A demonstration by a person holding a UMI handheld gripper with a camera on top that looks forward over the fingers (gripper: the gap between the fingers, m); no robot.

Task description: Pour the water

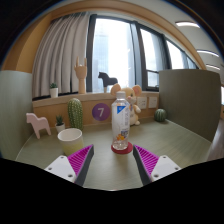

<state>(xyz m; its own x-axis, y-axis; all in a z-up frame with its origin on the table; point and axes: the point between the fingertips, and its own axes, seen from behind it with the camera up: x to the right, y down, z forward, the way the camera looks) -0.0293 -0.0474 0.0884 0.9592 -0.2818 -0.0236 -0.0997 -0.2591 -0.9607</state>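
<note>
Daylight from a wide window [125,50] with a pale curtain [62,50] falls across a greenish table [40,155], and a sill behind it carries small ornaments: a potted plant [54,90], a wooden figure [80,72] and a dark toy horse [106,80]. On the table, a clear water bottle [121,122] stands upright, its long axis vertical, with a label around the middle and a reddish base or coaster under it that I cannot make out clearly. From the gripper [113,160] it lies almost dead ahead at twelve o'clock, just beyond the fingertips and on the centre line between them. The fingers are spread apart, the pink pads [80,157] facing each other across a gap that looks wider than the bottle, and nothing is pinched. A pink cup [71,137] sits at about ten o'clock, near the left finger, with a green cactus [76,112] behind it and a pink toy animal [38,124] further out at nine to ten o'clock. A purple disc marked 7 [100,113] stands at eleven o'clock behind the bottle. Judging by the task, a straight advance along twelve o'clock would bring the upright bottle between the pads, and the pink cup at ten o'clock looks like the likely vessel to pour into.
</note>
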